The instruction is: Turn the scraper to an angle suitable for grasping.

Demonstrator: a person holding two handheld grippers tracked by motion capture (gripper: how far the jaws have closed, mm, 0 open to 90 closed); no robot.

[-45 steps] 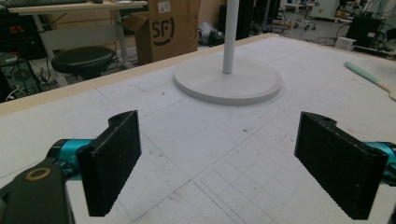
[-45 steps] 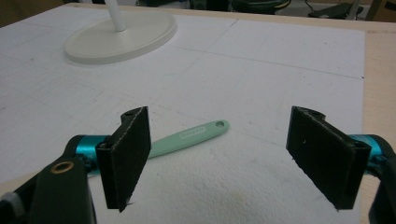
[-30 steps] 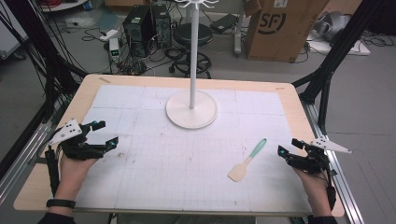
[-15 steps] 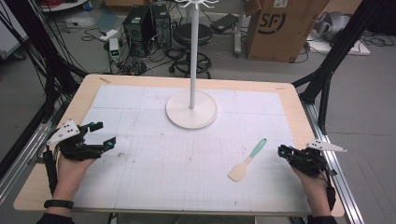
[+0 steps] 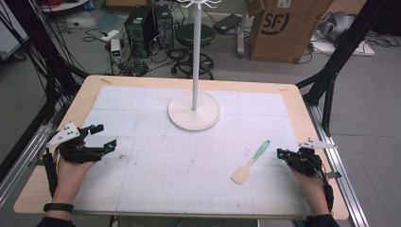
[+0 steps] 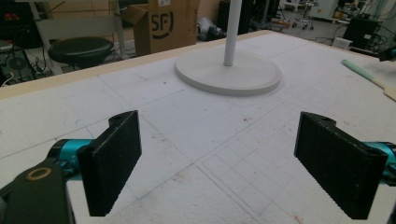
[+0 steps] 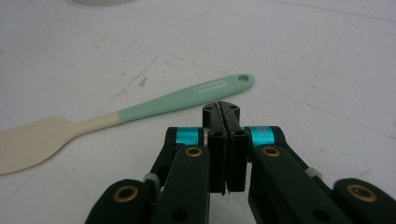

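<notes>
A silicone spatula [image 5: 251, 161] with a mint-green handle and a cream blade lies flat on the white gridded mat [image 5: 189, 165], and everything else is placed here against it. Its blade end points toward the person's edge of the table [image 5: 288, 101], and its handle end, pierced by a small hanging hole, points away and toward the right. The right gripper [image 5: 283, 153] sits just beside the spatula's handle on the side away from the mat's centre, near it but not touching; in the right gripper view [image 7: 221, 110] its two black jaws are pressed flat together with nothing between them, their tips aimed at the green handle [image 7: 187, 99] a little short of the hole. The person's right hand [image 5: 309, 177] holds that gripper, low over the mat. Beyond the spatula's handle end, farther up the mat, stands a white coat-stand-like pole [image 5: 196, 52] on a round white base [image 5: 194, 111], well apart from the spatula. The left gripper [image 5: 105, 137] is far across the mat from the spatula's blade, held in the left hand [image 5: 71, 165] near the table's left edge; its jaws stand wide apart and empty, and in the left gripper view [image 6: 217, 158] the bare mat shows between them, with the round base ahead and the spatula [image 6: 369, 79] at the far right edge. Beyond the table, past the pole, a cardboard box [image 5: 286, 28] stands on the floor.
</notes>
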